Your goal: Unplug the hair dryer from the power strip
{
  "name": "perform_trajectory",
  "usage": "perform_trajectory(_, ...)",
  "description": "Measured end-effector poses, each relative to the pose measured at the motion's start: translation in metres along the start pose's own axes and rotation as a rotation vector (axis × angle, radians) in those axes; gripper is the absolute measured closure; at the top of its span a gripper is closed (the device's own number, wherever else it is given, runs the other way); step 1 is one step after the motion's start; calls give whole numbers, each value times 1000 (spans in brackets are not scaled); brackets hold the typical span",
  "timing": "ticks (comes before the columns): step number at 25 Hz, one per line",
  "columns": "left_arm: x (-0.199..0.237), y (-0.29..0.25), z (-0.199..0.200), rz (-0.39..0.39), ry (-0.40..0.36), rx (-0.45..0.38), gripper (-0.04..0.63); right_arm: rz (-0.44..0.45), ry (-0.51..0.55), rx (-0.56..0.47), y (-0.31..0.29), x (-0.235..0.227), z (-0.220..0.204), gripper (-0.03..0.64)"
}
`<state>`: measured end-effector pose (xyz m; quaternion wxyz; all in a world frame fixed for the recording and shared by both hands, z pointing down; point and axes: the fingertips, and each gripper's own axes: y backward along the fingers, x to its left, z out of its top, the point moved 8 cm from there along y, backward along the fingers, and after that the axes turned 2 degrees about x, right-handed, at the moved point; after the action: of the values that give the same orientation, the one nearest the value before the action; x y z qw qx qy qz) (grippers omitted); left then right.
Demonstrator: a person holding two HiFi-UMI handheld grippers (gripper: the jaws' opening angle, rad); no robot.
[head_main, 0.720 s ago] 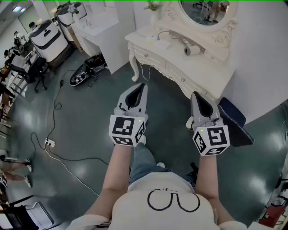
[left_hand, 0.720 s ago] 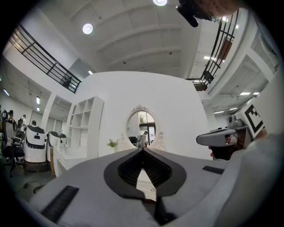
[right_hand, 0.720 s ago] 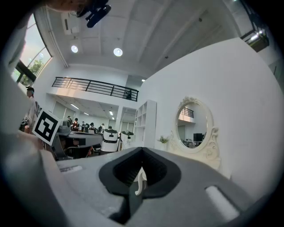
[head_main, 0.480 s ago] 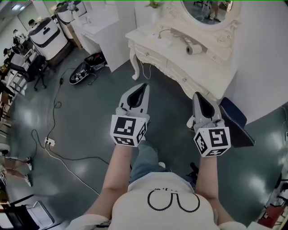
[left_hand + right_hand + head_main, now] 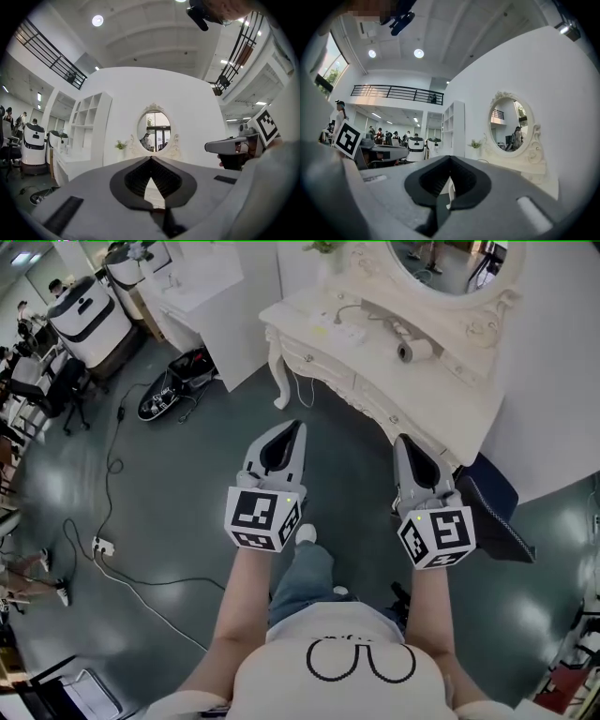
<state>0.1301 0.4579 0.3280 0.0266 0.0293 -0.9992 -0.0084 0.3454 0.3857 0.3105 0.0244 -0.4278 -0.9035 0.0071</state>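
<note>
Both my claws shut and empty, short of the counter.
My left claw [image 5: 299,426] and right claw [image 5: 400,439] point level over the floor [image 5: 187,474], side by side, jaws pressed together on nothing. Ahead stands the white counter [image 5: 375,395]. The dryer [image 5: 411,351] lies on it below the mirror [image 5: 450,268], well beyond both claws, with the strip [image 5: 339,333] to its left.

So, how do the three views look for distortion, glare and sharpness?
Head view: sharp, wide-angle bending at the edges, pale lamp glare on the glossy floor. Left gripper view: strong fisheye in a black round frame, oval mirror sharp. Right gripper view: same fisheye, ceiling lamps blown out.
</note>
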Motion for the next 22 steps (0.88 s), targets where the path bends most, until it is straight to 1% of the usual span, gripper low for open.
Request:
perform_trajectory(10,101,-101,19,-14,34,-28,597,-7,58,36,-125,-18,12,620)
perform_trajectory(15,140,-129,23,-80,75,-84,597,-5,51,30,-175,-18,14,620)
perform_trajectory(19,167,-150,22,-97,85,-84,597,-9,49,32,-204,-16,13,618)
perform_trajectory(22,179,-166,21,-115,92,-84,597,-13,48,49,-221,-19,10,618)
